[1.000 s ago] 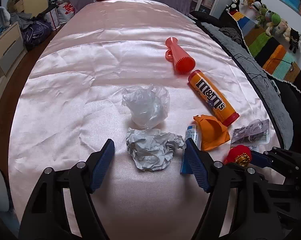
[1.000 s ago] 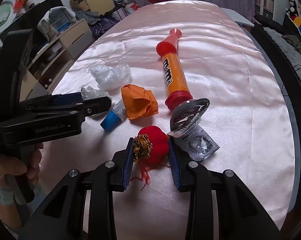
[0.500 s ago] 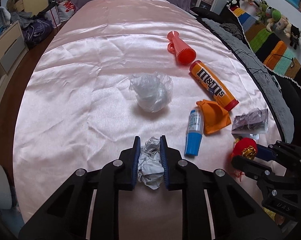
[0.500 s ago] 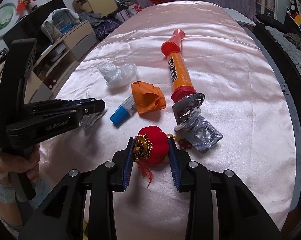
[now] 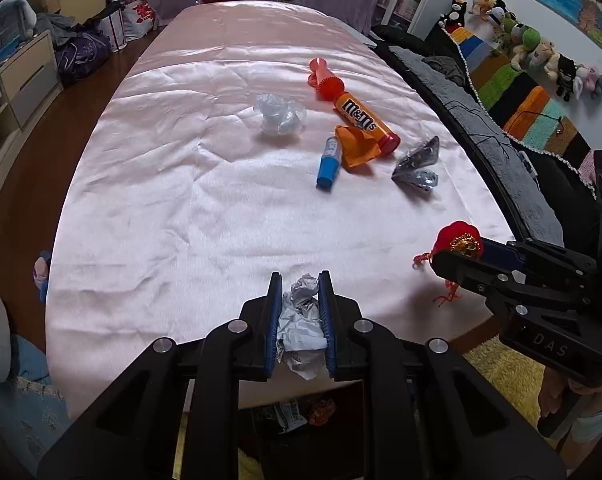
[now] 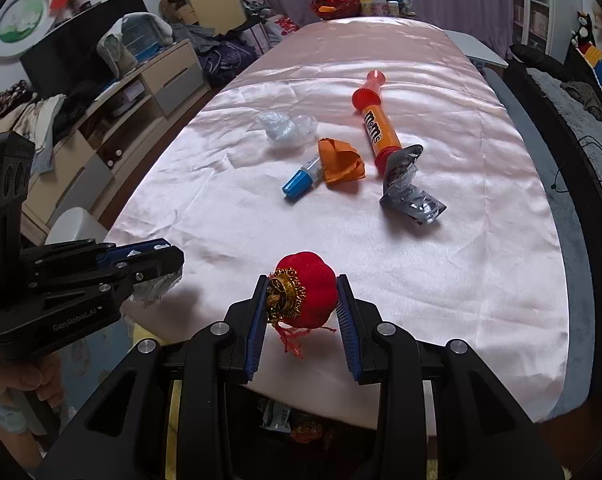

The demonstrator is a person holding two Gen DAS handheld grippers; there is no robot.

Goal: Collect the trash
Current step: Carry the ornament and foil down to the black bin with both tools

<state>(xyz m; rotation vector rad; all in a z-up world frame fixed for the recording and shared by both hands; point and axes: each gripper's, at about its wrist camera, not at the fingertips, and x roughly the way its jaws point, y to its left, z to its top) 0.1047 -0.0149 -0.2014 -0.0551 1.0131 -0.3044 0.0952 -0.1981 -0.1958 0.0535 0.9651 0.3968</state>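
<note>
Your left tongs (image 5: 301, 312) clamp the crumpled paper (image 5: 303, 320), your right tongs (image 6: 303, 304) the red ornament (image 6: 307, 294), both at the tabletop's (image 5: 181, 200) near edge. That probably suits a drop into the bin (image 5: 301, 412) below.

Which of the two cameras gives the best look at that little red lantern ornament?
The right wrist view: the red lantern ornament sits front and centre between the right tongs, its gold cap and red tassel clear. The left wrist view shows it small, at the right edge, partly hidden by those tongs.
</note>
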